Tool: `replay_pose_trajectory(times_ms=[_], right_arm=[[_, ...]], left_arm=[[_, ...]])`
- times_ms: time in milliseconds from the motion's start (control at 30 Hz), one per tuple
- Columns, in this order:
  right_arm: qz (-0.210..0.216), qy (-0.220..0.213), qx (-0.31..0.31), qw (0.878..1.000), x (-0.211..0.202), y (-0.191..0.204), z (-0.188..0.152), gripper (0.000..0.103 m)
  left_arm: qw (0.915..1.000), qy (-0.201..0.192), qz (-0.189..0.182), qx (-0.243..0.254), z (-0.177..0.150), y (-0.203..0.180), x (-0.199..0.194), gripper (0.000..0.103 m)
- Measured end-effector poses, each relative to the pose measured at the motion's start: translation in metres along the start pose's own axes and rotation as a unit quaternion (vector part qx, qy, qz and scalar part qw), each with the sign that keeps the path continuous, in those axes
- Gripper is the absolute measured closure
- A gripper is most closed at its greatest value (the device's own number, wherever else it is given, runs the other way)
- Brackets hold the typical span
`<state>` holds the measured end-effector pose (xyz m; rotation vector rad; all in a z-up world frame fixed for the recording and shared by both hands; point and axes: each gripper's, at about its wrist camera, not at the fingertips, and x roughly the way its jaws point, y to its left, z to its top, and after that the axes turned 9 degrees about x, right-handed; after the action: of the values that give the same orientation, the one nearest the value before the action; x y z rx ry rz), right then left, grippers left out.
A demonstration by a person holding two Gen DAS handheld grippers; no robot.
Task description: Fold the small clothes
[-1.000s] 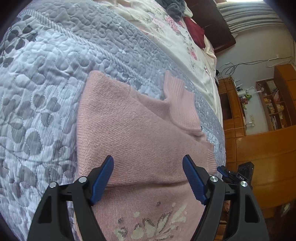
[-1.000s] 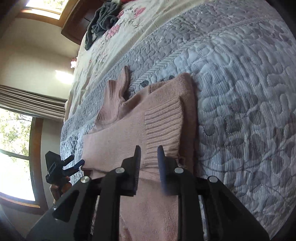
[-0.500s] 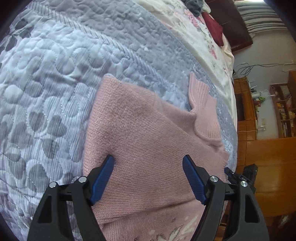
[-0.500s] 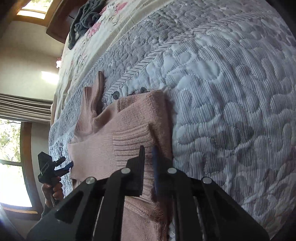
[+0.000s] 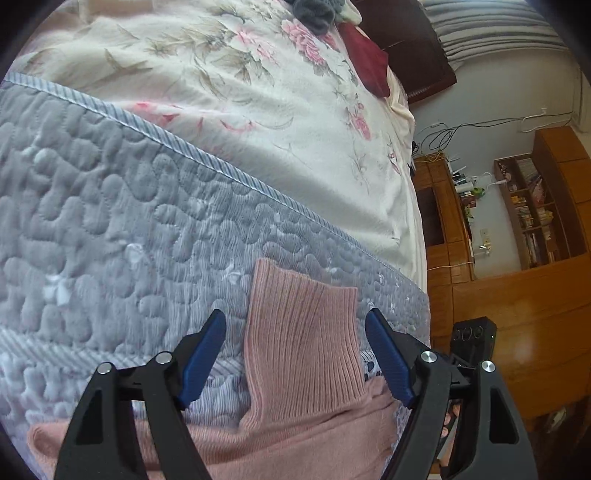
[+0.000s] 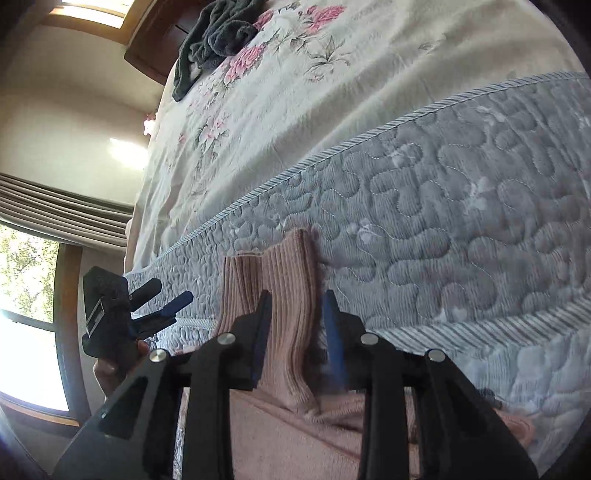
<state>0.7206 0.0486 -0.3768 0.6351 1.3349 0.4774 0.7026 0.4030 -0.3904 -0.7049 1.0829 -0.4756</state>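
A grey quilt (image 5: 110, 229) covers the near part of the bed, with a floral sheet (image 5: 236, 110) beyond. The pink sweater (image 5: 295, 446) lies on the quilt, its ribbed collar (image 5: 301, 343) pointing up the bed. The left gripper (image 5: 295, 354) spreads wide around the collar; the right gripper (image 6: 295, 332) straddles it, fingers parted, not clamping.

Bare grey quilt (image 5: 110, 221) lies open left of the pink sweater's ribbed collar (image 5: 299, 332) (it stands between both claws); the floral blanket (image 5: 240, 110) beyond carries dark clothes (image 6: 218, 33).
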Motion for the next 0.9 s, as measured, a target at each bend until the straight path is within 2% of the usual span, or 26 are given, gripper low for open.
replay_pose_trajectory(times_ms=[133, 167, 200, 267, 367, 433, 467, 500, 600, 800, 900], right_arm=[[-0.014, 0.002, -0.010, 1.000, 0.030, 0.008, 0.013, 0.073], [-0.014, 0.001, -0.007, 1.000, 0.035, 0.007, 0.016, 0.073], [-0.012, 0.002, -0.005, 1.000, 0.040, 0.006, 0.019, 0.073], [-0.013, 0.001, -0.003, 1.000, 0.049, 0.005, 0.024, 0.073], [-0.017, 0.007, -0.002, 1.000, 0.061, 0.003, 0.026, 0.072], [-0.019, 0.006, -0.009, 1.000, 0.065, 0.003, 0.024, 0.072], [-0.022, 0.004, -0.016, 1.000, 0.065, 0.006, 0.023, 0.083], [-0.030, 0.000, -0.029, 0.999, 0.065, 0.009, 0.021, 0.092], [-0.022, -0.016, -0.053, 0.998, 0.049, 0.019, 0.014, 0.093], [0.013, -0.037, -0.085, 0.996, 0.000, 0.043, -0.004, 0.095], [0.033, -0.043, -0.101, 0.993, -0.027, 0.055, -0.023, 0.095]], left_arm=[[0.9995, 0.022, 0.010, 0.020, 0.007, 0.002, 0.035, 0.027], [0.9992, 0.026, 0.012, 0.027, 0.007, 0.002, 0.041, 0.031], [0.9989, 0.031, 0.012, 0.034, 0.007, 0.000, 0.047, 0.042], [0.9979, 0.038, 0.016, 0.050, 0.007, -0.003, 0.054, 0.053], [0.9973, 0.037, 0.025, 0.058, 0.009, -0.006, 0.061, 0.055], [0.9970, 0.030, 0.035, 0.062, 0.011, -0.007, 0.058, 0.068], [0.9965, 0.027, 0.044, 0.066, 0.012, -0.007, 0.056, 0.085], [0.9961, 0.028, 0.048, 0.069, 0.011, -0.008, 0.055, 0.096], [0.9950, 0.017, 0.049, 0.085, 0.007, -0.017, 0.040, 0.096], [0.9935, -0.025, 0.012, 0.110, -0.004, -0.047, -0.019, 0.096], [0.9901, -0.032, -0.002, 0.136, -0.020, -0.068, -0.051, 0.096]])
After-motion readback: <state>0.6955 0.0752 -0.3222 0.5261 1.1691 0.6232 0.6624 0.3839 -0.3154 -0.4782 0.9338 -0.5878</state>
